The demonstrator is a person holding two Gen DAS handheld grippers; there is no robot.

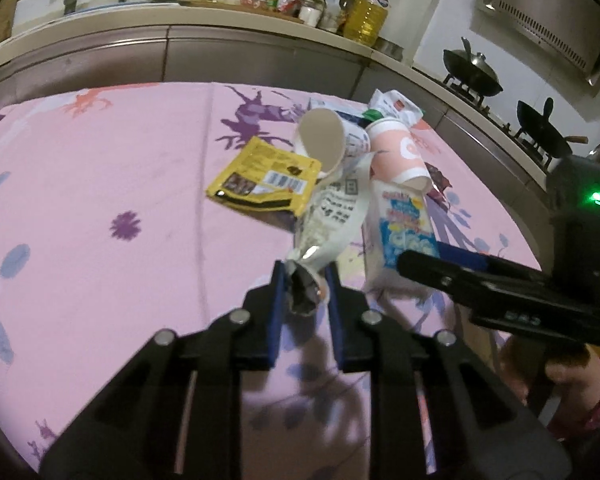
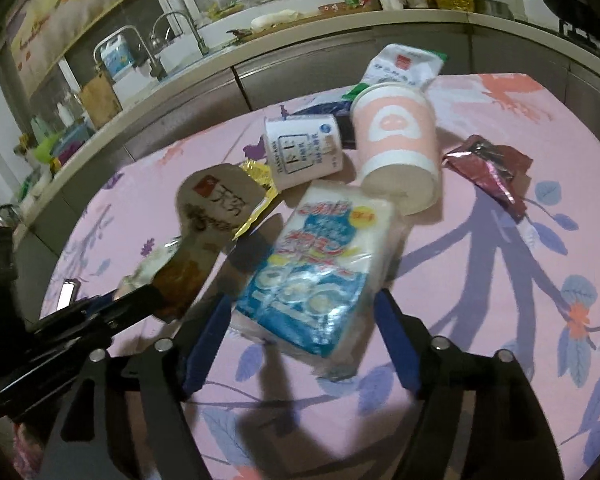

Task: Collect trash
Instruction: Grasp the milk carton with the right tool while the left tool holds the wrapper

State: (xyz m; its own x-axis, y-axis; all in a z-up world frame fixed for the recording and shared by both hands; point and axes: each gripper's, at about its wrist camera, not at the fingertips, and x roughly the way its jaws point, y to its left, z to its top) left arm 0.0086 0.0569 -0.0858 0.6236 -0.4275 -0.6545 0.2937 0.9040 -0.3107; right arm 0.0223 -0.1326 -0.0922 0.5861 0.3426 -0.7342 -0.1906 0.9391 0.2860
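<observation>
Trash lies piled on a table with a pink floral cloth (image 1: 100, 184). My left gripper (image 1: 305, 280) is shut on the crumpled end of a white and brown snack wrapper (image 1: 336, 216), lifted off the cloth; the wrapper also shows in the right wrist view (image 2: 212, 208). My right gripper (image 2: 302, 312) is open, its fingers either side of a blue and white packet (image 2: 316, 264), which also shows in the left wrist view (image 1: 404, 232). Beyond lie a pink paper cup (image 2: 396, 140), a white yogurt cup (image 2: 304, 148), a yellow sachet (image 1: 260, 180), a dark red wrapper (image 2: 492, 168) and a white pouch (image 2: 404, 68).
A steel kitchen counter (image 1: 220, 52) curves behind the table with a sink (image 2: 172, 52), bottles (image 1: 332, 0) and an oil jug (image 1: 366, 16). Two woks (image 1: 472, 68) sit on a stove at the right.
</observation>
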